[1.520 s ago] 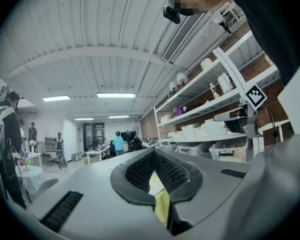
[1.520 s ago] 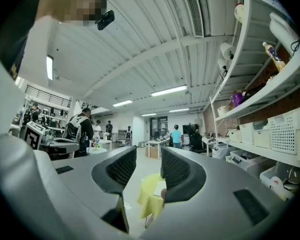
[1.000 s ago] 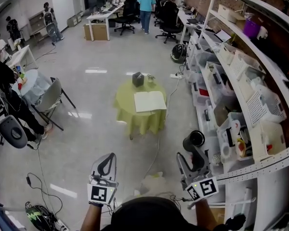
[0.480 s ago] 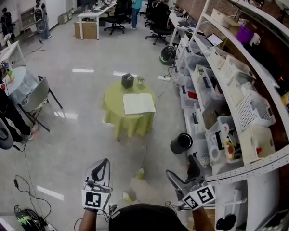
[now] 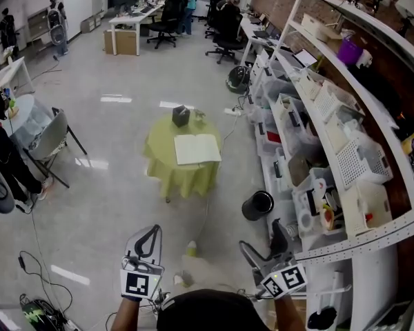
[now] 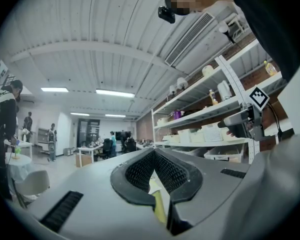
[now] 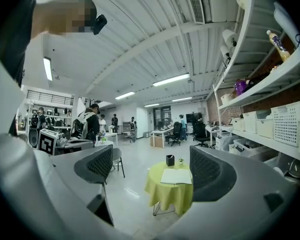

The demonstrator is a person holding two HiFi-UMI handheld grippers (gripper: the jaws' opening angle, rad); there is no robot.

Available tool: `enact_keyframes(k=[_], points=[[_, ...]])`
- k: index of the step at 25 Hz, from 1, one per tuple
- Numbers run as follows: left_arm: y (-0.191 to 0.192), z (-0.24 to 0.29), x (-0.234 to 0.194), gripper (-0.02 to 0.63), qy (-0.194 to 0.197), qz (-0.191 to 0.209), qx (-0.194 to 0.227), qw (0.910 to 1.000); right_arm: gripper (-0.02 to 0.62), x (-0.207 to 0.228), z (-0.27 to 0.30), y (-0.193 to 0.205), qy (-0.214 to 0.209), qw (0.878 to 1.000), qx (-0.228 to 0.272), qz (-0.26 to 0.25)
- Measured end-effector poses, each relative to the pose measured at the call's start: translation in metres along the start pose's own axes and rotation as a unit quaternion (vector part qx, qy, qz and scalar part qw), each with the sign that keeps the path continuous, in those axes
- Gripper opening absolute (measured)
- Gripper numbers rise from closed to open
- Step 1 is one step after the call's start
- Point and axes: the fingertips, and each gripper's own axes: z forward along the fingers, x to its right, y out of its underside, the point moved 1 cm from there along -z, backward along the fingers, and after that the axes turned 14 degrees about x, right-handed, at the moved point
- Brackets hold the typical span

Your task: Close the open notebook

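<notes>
Notebook [image 5: 197, 149] lies open on the green table [image 5: 163, 165], well apart from both grippers.
Left gripper [image 5: 149, 232] jaws together, empty; right gripper [image 5: 262, 241] jaws opening, empty. Black box [image 5: 181, 116] near the notebook, contents unreadable.

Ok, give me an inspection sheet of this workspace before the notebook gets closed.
Surface: round table under a yellow-green cloth, well away from both claws.
Job's things: notebook lying open on the table.
Clutter: dark box behind the notebook.
Grippers: left claw shut and empty; right claw opening, nothing between its jaws.
Cables: thin cable on the floor at left.
Surroundings: shelving with bins at right, black bucket on the floor, chair, people at distant desks.
</notes>
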Motion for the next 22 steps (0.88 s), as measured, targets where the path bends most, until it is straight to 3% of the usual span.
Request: enact_keyframes(k=[12,20,22], points=[[0.017,0.049,-0.018,0.017,0.006,0.016,-0.032,0.9993,0.454,0.040,0.057,0.017,0.016,1.000,0.003,0.017],[0.023,0.116,-0.031,0.017,0.037,0.048,-0.036,0.9975,0.436,0.084,0.112,0.028,0.034,0.999,0.004,0.033],[0.021,0.135,-0.034,0.017,0.055,0.077,-0.040,0.9947,0.436,0.092,0.126,0.027,0.030,0.999,0.011,0.039]])
